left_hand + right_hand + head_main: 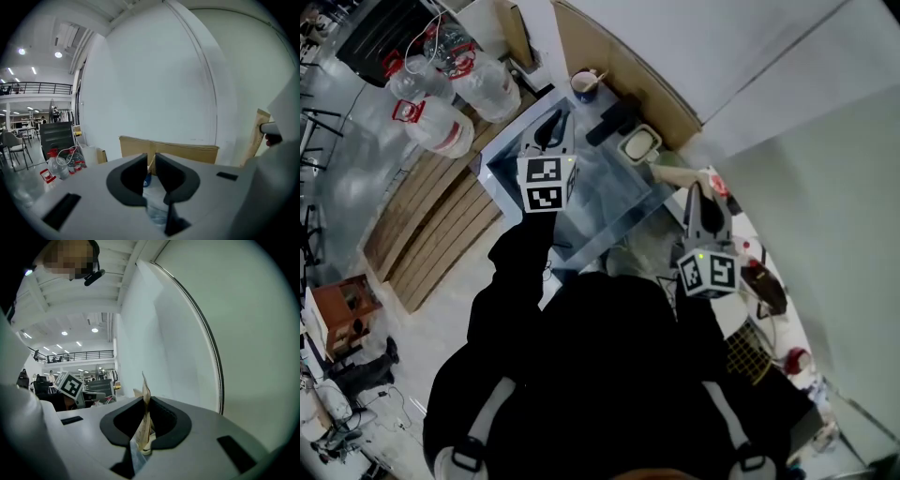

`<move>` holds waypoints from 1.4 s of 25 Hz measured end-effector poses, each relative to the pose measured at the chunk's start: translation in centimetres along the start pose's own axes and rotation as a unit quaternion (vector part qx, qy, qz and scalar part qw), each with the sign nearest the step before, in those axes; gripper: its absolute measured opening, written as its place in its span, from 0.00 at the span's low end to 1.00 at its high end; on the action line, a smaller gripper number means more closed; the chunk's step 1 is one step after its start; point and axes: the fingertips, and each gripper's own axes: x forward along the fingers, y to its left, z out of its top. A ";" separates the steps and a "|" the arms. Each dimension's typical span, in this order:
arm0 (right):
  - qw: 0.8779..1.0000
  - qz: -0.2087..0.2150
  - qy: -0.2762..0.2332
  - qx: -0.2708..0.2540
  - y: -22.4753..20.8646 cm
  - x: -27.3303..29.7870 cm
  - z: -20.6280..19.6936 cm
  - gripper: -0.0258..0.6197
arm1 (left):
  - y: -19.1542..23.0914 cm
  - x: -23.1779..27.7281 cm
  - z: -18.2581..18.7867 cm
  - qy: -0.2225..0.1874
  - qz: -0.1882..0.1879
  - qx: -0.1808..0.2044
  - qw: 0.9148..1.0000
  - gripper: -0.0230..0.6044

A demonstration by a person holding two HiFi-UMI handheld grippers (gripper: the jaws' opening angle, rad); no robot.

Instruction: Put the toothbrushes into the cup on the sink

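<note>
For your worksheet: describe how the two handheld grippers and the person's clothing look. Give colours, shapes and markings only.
Both the left gripper and the right gripper have smooth light grey bodies ending in two curved black jaws. Each carries a cube of black-and-white square markers with a small green light. The person wears a black long-sleeved top with pale straps over the shoulders.
</note>
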 end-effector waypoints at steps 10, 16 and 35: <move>1.000 -0.025 -0.011 -0.003 -0.7 -0.9 0.4 0.10 | -2.2 -6.6 -1.6 -0.044 -0.012 -0.015 0.999 0.04; 0.999 -0.041 -0.013 -0.011 -1.5 -0.3 0.3 0.10 | -3.6 -10.3 -3.6 -0.046 -0.013 0.002 0.999 0.04; 0.992 -0.087 0.079 -0.037 -4.8 5.2 -7.7 0.10 | -5.6 -15.9 -8.4 -0.013 -0.005 -0.031 0.999 0.04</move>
